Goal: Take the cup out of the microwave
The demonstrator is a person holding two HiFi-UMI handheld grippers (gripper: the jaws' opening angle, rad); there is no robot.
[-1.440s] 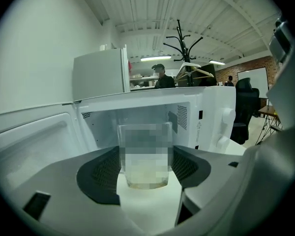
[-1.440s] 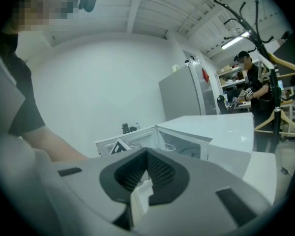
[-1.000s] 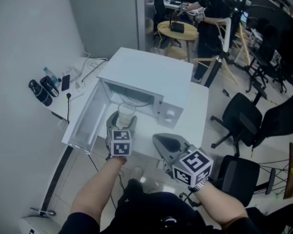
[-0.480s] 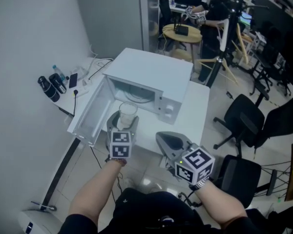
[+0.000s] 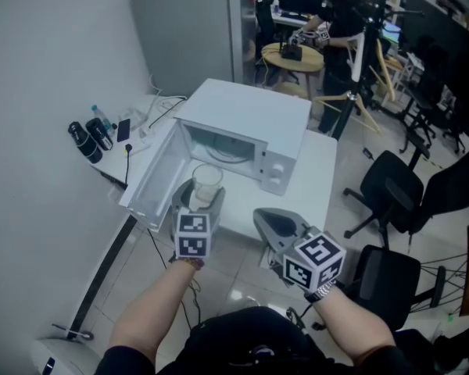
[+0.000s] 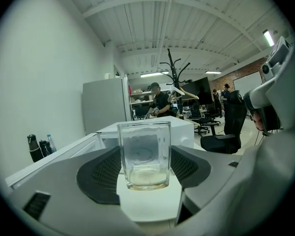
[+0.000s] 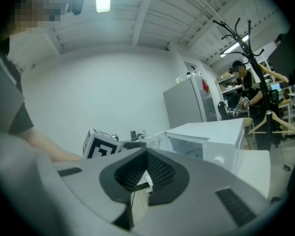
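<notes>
— Where's the glass cup (image 6: 144, 154)?
— Outside the microwave (image 5: 250, 119), pinched low in your left gripper (image 5: 197, 201). It's smooth, brittle glass, so hold it upright. Your right gripper (image 7: 146, 157) is pressed together, empty.

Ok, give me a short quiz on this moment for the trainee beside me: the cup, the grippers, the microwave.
1. True or false: the cup stands inside the microwave.
2. Which gripper holds the cup? A the left gripper; B the right gripper; C neither.
3. Fill in: the microwave's door is ____.

Key: 1 false, it is out in front of the opening; 2 A, with jaws shut on its sides; 3 open.
</notes>
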